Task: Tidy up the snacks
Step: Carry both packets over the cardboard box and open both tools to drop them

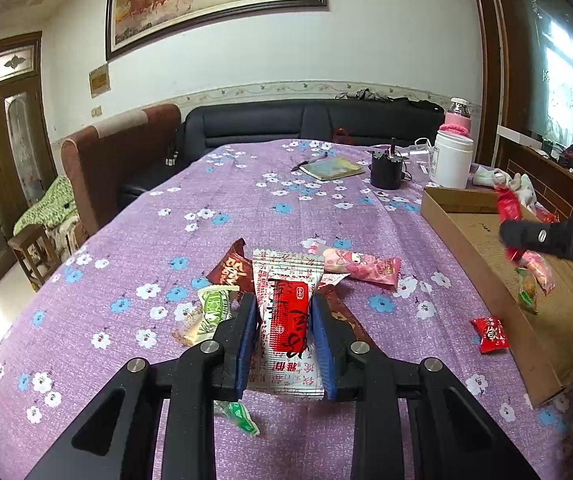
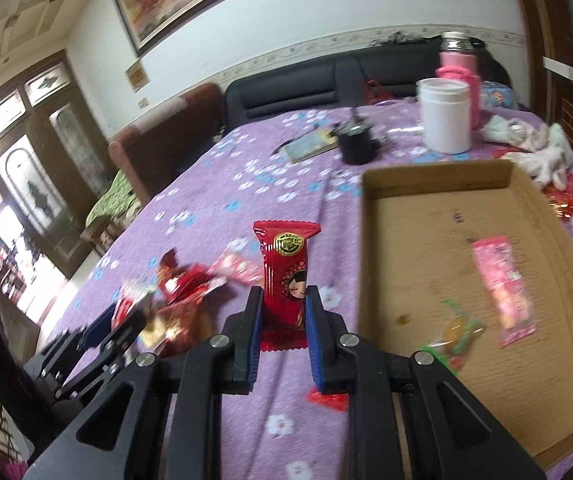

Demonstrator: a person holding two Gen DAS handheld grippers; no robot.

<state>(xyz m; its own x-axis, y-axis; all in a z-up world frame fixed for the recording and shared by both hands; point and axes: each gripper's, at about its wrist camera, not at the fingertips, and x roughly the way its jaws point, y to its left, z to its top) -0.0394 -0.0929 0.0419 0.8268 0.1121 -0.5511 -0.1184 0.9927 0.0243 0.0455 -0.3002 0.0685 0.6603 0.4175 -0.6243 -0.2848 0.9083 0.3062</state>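
Note:
My left gripper [image 1: 284, 312] is shut on a white and red snack packet [image 1: 286, 280], held just above a pile of snacks [image 1: 230, 270] on the purple floral cloth. My right gripper [image 2: 284, 304] is shut on a red packet with a cartoon girl [image 2: 286, 256], upright beside the left wall of the open cardboard box [image 2: 402, 184]. Inside the box lie a pink packet [image 2: 502, 288] and a green and orange candy [image 2: 454, 332]. The left wrist view shows the right gripper [image 1: 506, 236] at the box [image 1: 466, 232]. A small red candy [image 1: 490, 334] lies beside the box.
Behind the box stand a white jar [image 1: 452, 160], a pink-sleeved bottle [image 1: 460, 120] and a black cup [image 1: 386, 170]. A notebook [image 1: 334, 168] with a pen lies farther back. White cloth items [image 2: 542, 152] sit by the box's far right corner. A dark sofa [image 1: 286, 120] borders the table.

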